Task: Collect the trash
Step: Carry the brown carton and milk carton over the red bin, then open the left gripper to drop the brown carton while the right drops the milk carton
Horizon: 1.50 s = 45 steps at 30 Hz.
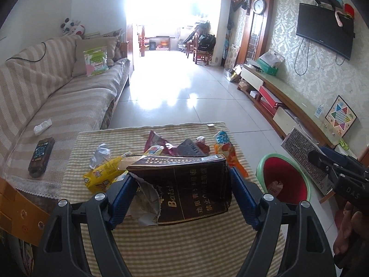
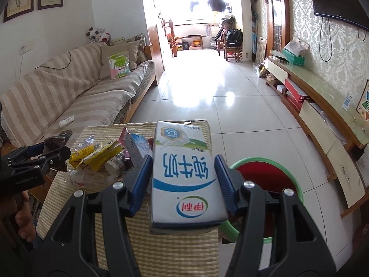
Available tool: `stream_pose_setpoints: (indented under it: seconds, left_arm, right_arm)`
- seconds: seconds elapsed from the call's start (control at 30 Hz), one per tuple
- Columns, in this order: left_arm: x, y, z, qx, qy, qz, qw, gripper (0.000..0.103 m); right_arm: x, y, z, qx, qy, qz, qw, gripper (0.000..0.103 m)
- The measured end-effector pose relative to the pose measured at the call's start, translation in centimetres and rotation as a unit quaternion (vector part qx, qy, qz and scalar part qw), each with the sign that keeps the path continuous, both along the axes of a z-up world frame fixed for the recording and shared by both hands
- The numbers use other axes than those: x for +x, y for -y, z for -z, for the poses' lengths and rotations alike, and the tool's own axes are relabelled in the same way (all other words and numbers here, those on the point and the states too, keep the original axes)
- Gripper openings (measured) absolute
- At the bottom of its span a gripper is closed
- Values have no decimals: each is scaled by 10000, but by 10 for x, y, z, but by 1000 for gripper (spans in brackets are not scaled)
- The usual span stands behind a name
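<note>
My left gripper is shut on a dark brown cigarette carton and holds it above the striped table. My right gripper is shut on a white milk carton, held near the table's right edge beside the green bin with a red liner. The bin also shows in the left wrist view, with a wrapper inside. More trash lies on the table: a yellow box, crumpled foil, an orange wrapper and several wrappers.
A striped sofa stands to the left with a dark box and a tissue on it. A long TV cabinet runs along the right wall. Tiled floor stretches ahead. A cardboard box sits at the lower left.
</note>
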State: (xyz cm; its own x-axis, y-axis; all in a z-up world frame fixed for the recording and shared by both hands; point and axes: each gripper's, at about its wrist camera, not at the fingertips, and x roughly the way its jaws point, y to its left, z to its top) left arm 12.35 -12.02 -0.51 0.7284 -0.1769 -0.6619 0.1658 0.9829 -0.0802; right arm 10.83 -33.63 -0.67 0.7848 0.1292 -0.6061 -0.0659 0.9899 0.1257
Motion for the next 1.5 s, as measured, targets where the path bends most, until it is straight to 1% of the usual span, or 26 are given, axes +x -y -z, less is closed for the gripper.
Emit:
stream_pose_setpoints:
  seconds: [0.17, 0.43, 0.7, 1.0, 1.17, 1.27, 1.5]
  left_arm:
    - [9, 38, -5, -21, 18, 366, 9993, 75]
    - [24, 104, 1, -36, -87, 950, 9954, 75]
    - [39, 167, 13, -114, -246, 1536, 9878, 75]
    - [53, 224, 36, -176, -572, 1929, 9794, 75]
    - [63, 244, 46, -308, -752, 2050, 9754, 75]
    - [71, 247, 55, -588, -965, 2114, 9708, 75]
    - [81, 253, 66, -734, -1131, 2128, 9677, 75]
  right_arm:
    - [0, 35, 2, 44, 19, 322, 9995, 54]
    - [-2, 93, 11, 136, 40, 819, 9965, 54]
    - [-6, 143, 35, 283, -100, 1259, 9916, 54]
    - [-7, 181, 55, 364, -260, 1548, 9869, 54]
    - [-5, 194, 64, 418, -327, 1618, 9854, 54]
    - [-3, 196, 69, 439, -363, 1608, 9853, 54]
    - [5, 201, 76, 447, -449, 1578, 9854, 54]
